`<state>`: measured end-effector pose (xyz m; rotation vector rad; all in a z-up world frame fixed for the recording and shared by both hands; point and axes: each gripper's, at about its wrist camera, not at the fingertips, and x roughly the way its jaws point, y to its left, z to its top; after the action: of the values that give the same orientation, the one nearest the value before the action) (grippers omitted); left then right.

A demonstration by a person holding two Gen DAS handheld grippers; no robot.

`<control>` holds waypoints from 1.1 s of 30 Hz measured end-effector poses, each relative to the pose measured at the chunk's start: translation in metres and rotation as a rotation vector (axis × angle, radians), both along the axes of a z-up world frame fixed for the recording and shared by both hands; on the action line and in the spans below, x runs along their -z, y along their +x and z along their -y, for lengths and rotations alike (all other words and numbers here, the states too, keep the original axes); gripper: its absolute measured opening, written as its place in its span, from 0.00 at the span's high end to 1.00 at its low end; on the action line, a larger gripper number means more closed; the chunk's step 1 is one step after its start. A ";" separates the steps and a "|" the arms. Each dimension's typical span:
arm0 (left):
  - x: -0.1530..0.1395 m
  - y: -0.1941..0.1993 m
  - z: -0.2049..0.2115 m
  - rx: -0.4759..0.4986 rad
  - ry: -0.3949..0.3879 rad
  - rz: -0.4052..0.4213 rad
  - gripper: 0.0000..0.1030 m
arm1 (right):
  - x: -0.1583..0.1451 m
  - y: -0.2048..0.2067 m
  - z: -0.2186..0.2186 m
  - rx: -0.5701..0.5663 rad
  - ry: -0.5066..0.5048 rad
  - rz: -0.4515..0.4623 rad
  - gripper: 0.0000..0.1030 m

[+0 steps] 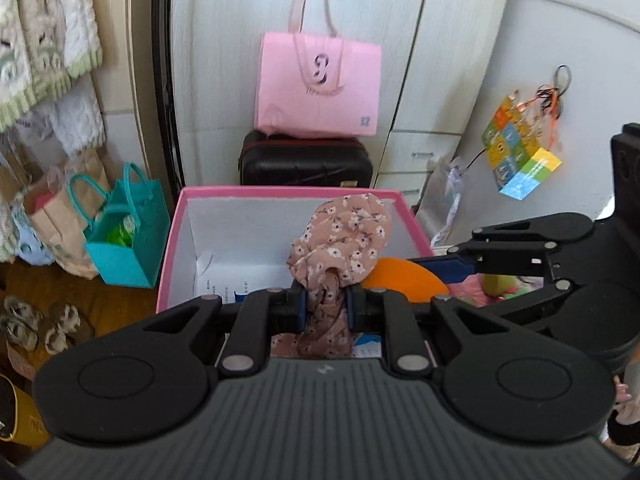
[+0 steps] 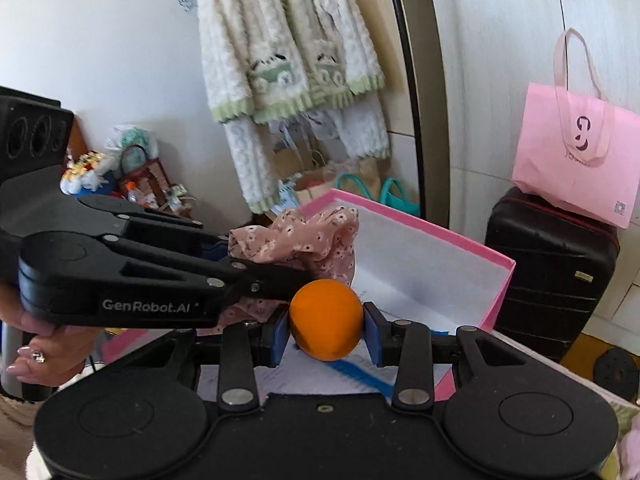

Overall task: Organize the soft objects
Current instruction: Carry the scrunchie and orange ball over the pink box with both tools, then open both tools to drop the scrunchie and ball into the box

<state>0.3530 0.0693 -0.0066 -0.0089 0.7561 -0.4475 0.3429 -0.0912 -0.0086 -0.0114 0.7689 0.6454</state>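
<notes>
A: Start with the big piece. Where are things relative to the pink box [image 1: 280, 200]?

B: The box sits open on the floor in front of a black suitcase [image 1: 306, 160], white inside, some printed paper on its bottom. Both loads hang over its near end. The left gripper [image 1: 326, 304] is clamped tight on a floral cloth [image 1: 340, 236]; the right gripper [image 2: 326, 334] is closed on an orange ball [image 2: 326, 314], pads on either side.

A: What could go wrong?

B: I'd say the cloth is the bigger worry. It's pinched at a twisted waist, a bunch billowing above the jaws and a tail hanging below. If it's let go near the rim, that tail may drape over the wall rather than fall inside. The grippers also sit just beside each other, so loose fabric could snag the other tool.

A: And the ball?

B: Round and smooth; dropped from height, it would likely bounce or roll out.

A: Orientation?

B: The cloth's long axis runs roughly vertical through the jaws. The ball has no axis to speak of.
</notes>
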 end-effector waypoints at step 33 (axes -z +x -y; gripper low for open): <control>-0.051 -0.083 -0.011 0.081 0.115 0.104 0.37 | -0.046 -0.059 0.060 0.128 -0.019 0.059 0.35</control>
<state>0.2696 0.0805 0.0440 0.1525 0.6806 -0.4774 0.2838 -0.1513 0.0374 0.0017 0.7132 0.5146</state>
